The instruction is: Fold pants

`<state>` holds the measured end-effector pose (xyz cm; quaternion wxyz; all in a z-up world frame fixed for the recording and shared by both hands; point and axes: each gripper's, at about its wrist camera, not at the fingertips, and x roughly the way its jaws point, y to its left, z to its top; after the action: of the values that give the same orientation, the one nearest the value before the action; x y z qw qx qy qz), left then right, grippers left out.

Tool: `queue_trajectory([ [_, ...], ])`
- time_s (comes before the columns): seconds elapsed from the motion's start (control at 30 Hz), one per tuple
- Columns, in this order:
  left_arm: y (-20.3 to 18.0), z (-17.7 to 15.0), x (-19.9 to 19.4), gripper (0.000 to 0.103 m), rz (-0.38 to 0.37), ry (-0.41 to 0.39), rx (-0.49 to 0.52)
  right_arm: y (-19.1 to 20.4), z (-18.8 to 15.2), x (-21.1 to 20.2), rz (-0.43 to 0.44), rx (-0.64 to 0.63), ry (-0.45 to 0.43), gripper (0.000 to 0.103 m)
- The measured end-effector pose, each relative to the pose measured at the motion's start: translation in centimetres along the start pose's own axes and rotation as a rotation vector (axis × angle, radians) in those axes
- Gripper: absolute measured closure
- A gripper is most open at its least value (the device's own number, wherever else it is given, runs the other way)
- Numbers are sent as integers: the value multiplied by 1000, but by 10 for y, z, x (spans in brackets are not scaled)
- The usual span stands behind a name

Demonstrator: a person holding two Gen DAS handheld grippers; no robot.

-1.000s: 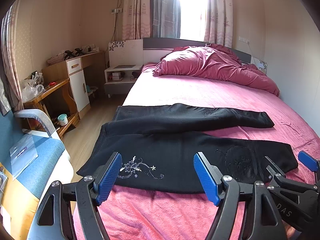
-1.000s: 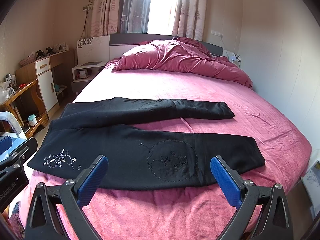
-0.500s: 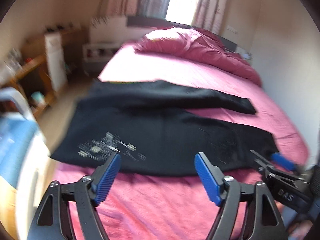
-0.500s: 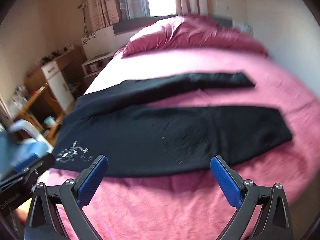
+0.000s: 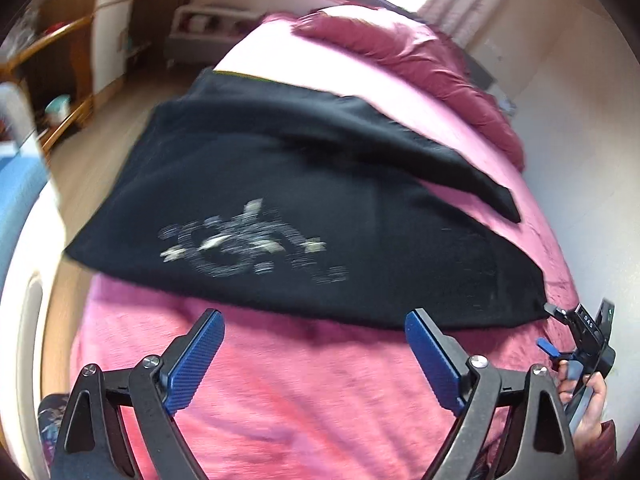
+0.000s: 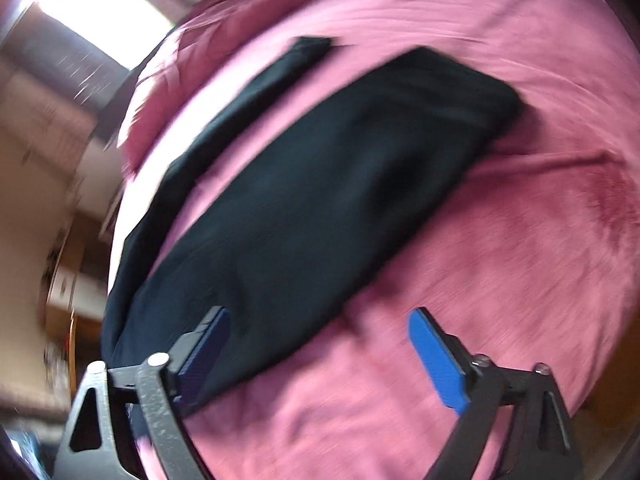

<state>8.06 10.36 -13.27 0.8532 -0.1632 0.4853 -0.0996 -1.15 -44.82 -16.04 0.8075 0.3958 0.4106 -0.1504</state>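
Note:
Black pants (image 5: pixel 320 184) lie spread across the pink bed (image 5: pixel 320 392), white embroidery (image 5: pixel 248 248) near the waist, the two legs reaching off to the right. My left gripper (image 5: pixel 313 316) hangs open just short of the pants' near edge, nothing between its blue pads. In the left wrist view my right gripper (image 5: pixel 550 328), held by a hand (image 5: pixel 592 396), sits at the near leg's hem. In its own tilted view the right gripper (image 6: pixel 318 316) is closing. The edge of the pants (image 6: pixel 320 180) lies between its jaws, with the pads not pressing on it.
A crumpled dark pink quilt (image 5: pixel 400 52) fills the head of the bed. Left of the bed are a nightstand (image 5: pixel 200 32), a white cabinet (image 5: pixel 112 20), a wooden desk (image 5: pixel 60 40) and a blue chair (image 5: pixel 16 184) on wood floor. A wall runs along the bed's right side.
Both grippers have dropped toward the pants and tipped downward. The right one swung out to the leg end and rolled, so its view is tilted, and its jaws have narrowed slightly.

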Motion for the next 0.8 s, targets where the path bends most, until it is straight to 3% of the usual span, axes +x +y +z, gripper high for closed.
queue_trajectory([
  [0.03,12,-1,1,15,7,8,-26,-11,7,3,-5,39,6,22],
  [0.1,37,-1,4,36,36,24,-80,-34,23,9,2,123,3,27],
  [0.13,49,-2,5,40,62,35,-105,-39,25,12,3,143,-6,31],
  [0.2,75,-2,7,53,79,50,-182,-44,35,13,23,162,-26,31],
  [0.4,132,8,13,53,40,35,-426,-41,56,28,-4,134,-39,31],
  [0.53,142,19,23,53,25,-1,-477,-39,74,34,-33,134,-44,32],
  [0.6,147,22,32,57,34,-7,-516,-37,80,37,-64,120,-45,38],
  [0.63,147,25,33,64,42,-11,-533,-35,81,37,-79,111,-46,52],
  [0.67,147,27,32,83,59,-21,-537,-34,83,38,-95,99,-46,74],
  [0.7,147,31,30,91,79,-32,-529,-33,86,37,-99,89,-37,79],
  [0.8,142,36,19,95,77,-71,-492,-25,90,26,-116,41,-53,85],
])
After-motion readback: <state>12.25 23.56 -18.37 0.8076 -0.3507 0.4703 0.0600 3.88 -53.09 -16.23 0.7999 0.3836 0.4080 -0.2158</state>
